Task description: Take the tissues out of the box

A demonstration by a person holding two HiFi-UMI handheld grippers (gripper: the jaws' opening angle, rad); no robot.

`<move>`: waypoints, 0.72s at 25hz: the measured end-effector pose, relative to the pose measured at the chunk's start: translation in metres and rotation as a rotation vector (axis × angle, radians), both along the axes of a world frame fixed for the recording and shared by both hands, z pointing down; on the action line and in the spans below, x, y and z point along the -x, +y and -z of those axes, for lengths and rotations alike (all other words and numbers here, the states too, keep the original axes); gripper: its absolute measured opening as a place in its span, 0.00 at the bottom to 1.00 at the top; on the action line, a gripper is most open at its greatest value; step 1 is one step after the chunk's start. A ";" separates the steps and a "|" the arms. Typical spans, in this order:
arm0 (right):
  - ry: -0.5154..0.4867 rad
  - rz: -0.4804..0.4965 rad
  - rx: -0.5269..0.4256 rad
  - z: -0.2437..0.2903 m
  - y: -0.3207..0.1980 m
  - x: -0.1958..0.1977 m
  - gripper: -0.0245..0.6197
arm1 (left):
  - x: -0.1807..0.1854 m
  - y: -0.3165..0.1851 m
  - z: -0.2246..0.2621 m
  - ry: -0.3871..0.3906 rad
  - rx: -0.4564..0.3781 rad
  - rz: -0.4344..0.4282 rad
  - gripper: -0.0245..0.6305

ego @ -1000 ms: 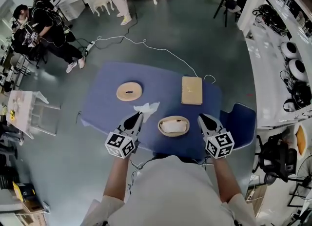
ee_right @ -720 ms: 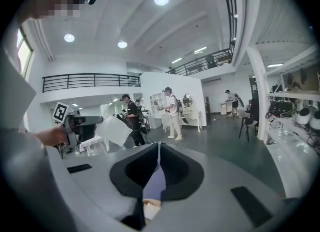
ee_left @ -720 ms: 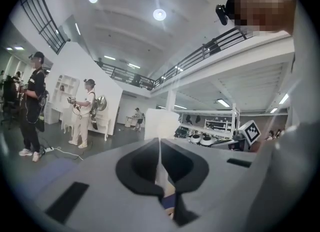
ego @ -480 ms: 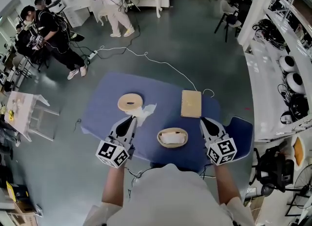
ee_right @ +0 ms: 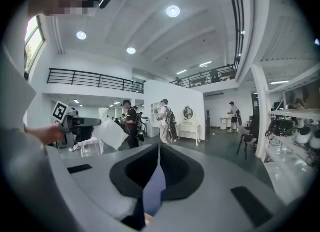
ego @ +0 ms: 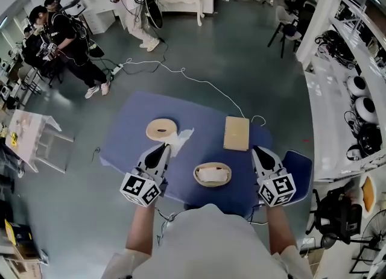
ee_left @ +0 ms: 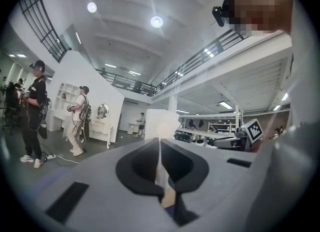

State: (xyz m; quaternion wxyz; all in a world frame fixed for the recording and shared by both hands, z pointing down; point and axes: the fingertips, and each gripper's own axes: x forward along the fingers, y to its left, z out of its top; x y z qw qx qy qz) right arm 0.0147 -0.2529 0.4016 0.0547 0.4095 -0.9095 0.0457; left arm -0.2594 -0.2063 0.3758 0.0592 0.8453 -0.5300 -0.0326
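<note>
An oval wooden box (ego: 212, 174) with white tissues inside sits at the near edge of the blue table (ego: 129, 127). My left gripper (ego: 164, 147) hangs left of the box, shut on one white tissue (ego: 179, 137) that sticks out past its tips. In the left gripper view the tissue (ee_left: 161, 126) stands up between the closed jaws of the left gripper (ee_left: 160, 143). My right gripper (ego: 257, 149) hovers right of the box, shut and holding nothing. From the right gripper view, whose right gripper (ee_right: 159, 148) is closed, the held tissue (ee_right: 107, 132) shows at the left.
A round wooden lid (ego: 161, 129) lies just beyond the held tissue. A rectangular wooden board (ego: 236, 133) lies at the table's far right, beside a white cable (ego: 205, 82). Several people stand far off (ego: 60, 37). A blue seat (ego: 300, 166) adjoins the table's right.
My left gripper has carried the tissue farther from the box, toward the round lid. The right gripper keeps its place beside the box. The head view has shifted slightly.
</note>
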 end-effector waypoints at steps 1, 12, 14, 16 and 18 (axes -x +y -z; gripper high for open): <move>-0.001 0.000 0.000 0.000 -0.001 0.000 0.10 | 0.000 0.000 -0.001 0.002 0.003 0.002 0.06; -0.006 0.010 0.016 -0.006 -0.001 -0.002 0.10 | -0.003 0.000 -0.007 -0.003 0.018 0.007 0.06; -0.006 0.014 0.017 -0.007 0.000 -0.001 0.10 | -0.004 0.001 -0.007 -0.005 0.018 0.007 0.06; -0.006 0.017 0.016 -0.007 0.002 -0.001 0.10 | -0.005 0.003 -0.006 -0.005 0.016 0.007 0.06; -0.007 0.019 0.014 -0.006 0.004 0.000 0.10 | -0.005 0.005 -0.005 -0.006 0.014 0.006 0.06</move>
